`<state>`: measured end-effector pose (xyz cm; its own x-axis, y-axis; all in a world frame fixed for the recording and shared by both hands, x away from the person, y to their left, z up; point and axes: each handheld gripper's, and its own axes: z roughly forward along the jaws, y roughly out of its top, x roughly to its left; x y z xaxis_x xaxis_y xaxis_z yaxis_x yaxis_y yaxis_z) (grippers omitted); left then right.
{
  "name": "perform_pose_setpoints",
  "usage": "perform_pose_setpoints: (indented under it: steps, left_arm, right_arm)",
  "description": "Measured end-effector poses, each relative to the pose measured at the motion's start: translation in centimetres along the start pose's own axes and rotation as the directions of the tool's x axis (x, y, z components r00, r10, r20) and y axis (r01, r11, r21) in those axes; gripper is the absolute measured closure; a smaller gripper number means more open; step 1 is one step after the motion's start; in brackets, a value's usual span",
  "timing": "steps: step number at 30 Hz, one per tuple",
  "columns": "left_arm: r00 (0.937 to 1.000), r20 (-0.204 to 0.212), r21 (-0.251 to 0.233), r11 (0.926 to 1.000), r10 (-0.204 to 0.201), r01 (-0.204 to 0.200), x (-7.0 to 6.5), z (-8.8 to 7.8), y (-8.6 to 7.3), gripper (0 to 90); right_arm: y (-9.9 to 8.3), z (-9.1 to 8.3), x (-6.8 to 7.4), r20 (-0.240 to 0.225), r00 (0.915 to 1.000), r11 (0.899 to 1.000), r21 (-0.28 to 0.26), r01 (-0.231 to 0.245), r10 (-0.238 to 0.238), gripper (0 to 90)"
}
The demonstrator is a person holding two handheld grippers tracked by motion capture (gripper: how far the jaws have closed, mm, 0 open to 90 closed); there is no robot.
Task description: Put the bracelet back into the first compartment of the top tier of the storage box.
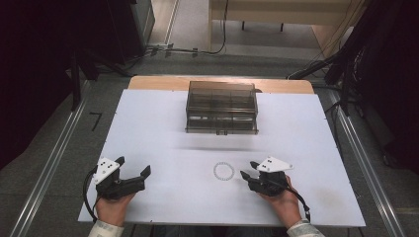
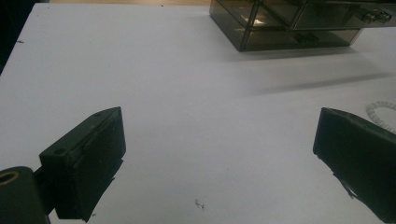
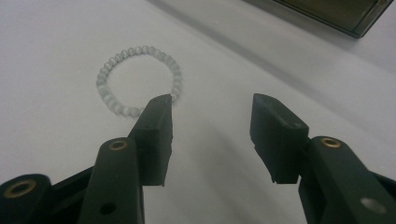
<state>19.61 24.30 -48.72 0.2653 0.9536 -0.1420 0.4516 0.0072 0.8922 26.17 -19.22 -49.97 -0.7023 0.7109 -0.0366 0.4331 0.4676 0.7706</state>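
High view: I see a white table top (image 1: pixel 163 148) w/ a wood strip along its far edge, grey floor around it, metal rails running down both sides, dark curtains left & right, cables on the floor at the back. My left gripper (image 1: pixel 132 174) sits near the front-left corner, jaws spread wide, nothing btwn them. My right gripper (image 1: pixel 247 169) sits front-right, jaws partly apart. The bead bracelet (image 1: pixel 224 171) lies flat on the table just beside the right gripper, on its left, apart from the tips. A smoky drawer box (image 1: pixel 222 107) stands well ahead of both grippers, mid-table.

Left gripper view: jaws wide apart over bare white surface w/ a few small specks. Drawer box (image 2: pixel 289 23) is ahead and to the right; a bit of bracelet (image 2: pixel 380 114) peeks out past the right-hand jaw.

Right gripper view: jaws half apart, empty gap btwn them. Bracelet (image 3: pixel 139 80) lies ahead-left, its near edge just at the left jaw's tip; can't tell if touching. Box corner (image 3: pixel 341 14) is far ahead-right, throwing a soft shadow.
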Motion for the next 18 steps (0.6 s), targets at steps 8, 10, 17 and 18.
perform_pose_setpoints:
  steps: [8,10,17,18]
  left_arm:
    - [1.0,0.003,-0.001,1.0,0.0,0.0,0.0,0.0,0.0,2.8]
    - [1.0,0.001,0.0,1.0,0.001,-0.001,0.0,0.0,0.0,2.8]
    - [1.0,0.004,0.001,1.0,0.0,0.0,0.0,0.0,0.0,2.8]
    - [1.0,0.004,0.0,1.0,0.0,0.0,0.0,0.0,0.0,2.8]
  right_arm:
    - [0.3,0.5,0.3,-0.005,1.0,1.0,-0.002,0.007,-0.007,49.0]
    - [0.4,0.7,0.4,-0.004,1.0,1.0,-0.003,0.007,-0.007,49.7]
    - [0.8,1.3,0.8,-0.01,0.9999,1.0,-0.003,0.009,-0.009,50.5]
    - [0.9,1.4,0.8,-0.011,0.9999,1.0,-0.004,0.011,-0.011,50.6]
